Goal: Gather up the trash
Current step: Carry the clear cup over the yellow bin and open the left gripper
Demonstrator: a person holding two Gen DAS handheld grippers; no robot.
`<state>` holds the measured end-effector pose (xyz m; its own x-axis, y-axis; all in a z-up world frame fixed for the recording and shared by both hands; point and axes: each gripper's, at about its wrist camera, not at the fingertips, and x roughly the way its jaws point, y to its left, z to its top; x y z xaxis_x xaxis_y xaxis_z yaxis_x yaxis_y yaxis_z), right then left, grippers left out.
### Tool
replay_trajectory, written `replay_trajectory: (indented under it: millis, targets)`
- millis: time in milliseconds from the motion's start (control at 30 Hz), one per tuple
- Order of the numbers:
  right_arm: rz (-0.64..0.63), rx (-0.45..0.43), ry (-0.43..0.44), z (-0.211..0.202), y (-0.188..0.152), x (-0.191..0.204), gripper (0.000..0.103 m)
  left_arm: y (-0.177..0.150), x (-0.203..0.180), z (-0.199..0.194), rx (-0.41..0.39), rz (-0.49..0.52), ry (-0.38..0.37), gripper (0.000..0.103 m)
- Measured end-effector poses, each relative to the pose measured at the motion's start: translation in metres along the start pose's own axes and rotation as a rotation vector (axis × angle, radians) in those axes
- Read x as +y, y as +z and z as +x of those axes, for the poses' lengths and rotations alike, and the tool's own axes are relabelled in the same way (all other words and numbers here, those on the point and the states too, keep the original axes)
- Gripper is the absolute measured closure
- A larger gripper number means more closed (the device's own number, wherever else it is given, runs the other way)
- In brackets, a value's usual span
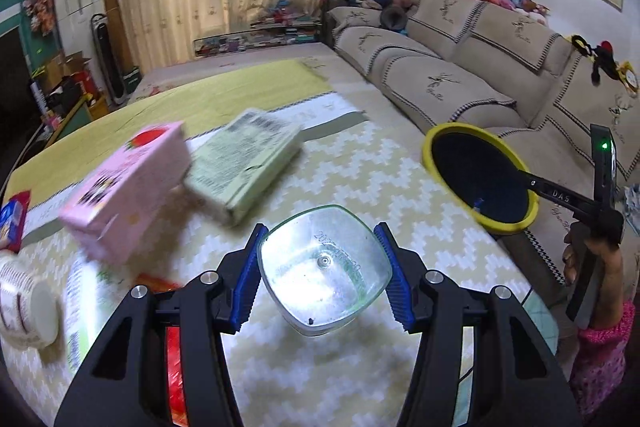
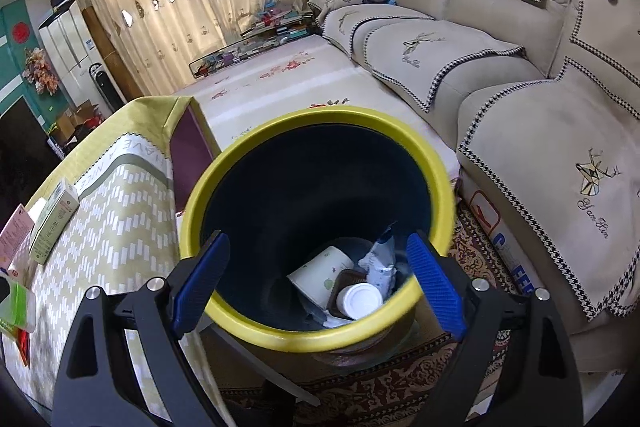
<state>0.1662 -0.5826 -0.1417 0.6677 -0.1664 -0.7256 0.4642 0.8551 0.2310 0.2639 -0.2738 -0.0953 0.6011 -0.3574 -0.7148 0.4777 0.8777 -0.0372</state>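
Left hand-held gripper (image 1: 322,273) is clamped on a clear plastic bottle (image 1: 324,275), blue ribbed pads on two opposite sides, squarish base with rounded corners facing the camera; looks light and slightly squashy, so a side pinch suits it. It hangs above the surface (image 1: 360,179), probably in transit to the bin (image 2: 316,223). Right hand-held gripper (image 2: 320,279) stands wide, its blue pads either side of the bin's near rim, apparently gripping it; contact can't be confirmed. Bin sits off the surface's edge by the sofa (image 2: 500,75), likely presented for the drop. Bin: round, thick yellow rim, dark smooth inside, already holding a paper cup (image 2: 320,271), a white cap (image 2: 358,301) and a crumpled wrapper (image 2: 378,263). Still on the zigzag-patterned cloth: pink carton (image 1: 128,187) and pale green box (image 1: 244,163), both cardboard.
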Motion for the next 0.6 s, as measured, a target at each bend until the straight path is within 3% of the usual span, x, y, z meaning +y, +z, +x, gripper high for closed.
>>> replay_trajectory:
  millis: [267,600]
  targets:
    - [0.06,-0.032,-0.035,-0.014,0.002,-0.032,0.018,0.04,-0.056,0.027,-0.009,0.105,-0.119,0.049]
    - [0.116,-0.065,-0.094,-0.034,0.0,-0.069,0.018,0.084,-0.153,0.075,0.019,0.252,-0.279,0.049]
